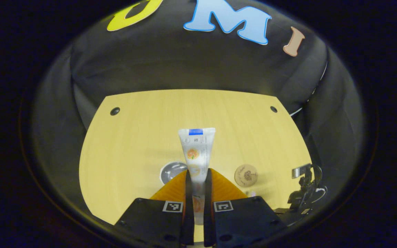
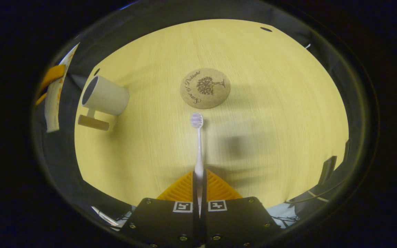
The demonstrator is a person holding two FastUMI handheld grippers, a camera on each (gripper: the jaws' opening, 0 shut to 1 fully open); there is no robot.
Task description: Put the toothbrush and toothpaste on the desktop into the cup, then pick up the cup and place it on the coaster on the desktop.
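My left gripper is shut on a white toothpaste tube, which sticks out forward above the table. Just below and left of it is the cup, seen from above with its mouth partly hidden by my left finger. The round cork coaster lies to the right of the cup. My right gripper is shut on the handle of a white toothbrush, whose head points at the coaster. The white cup with a wooden handle stands at the left.
The light wooden table has small dark holes near its far corners. The other gripper shows at the right edge of the left gripper view. The toothpaste tube hangs at the far left in the right gripper view. Black cloth walls surround the table.
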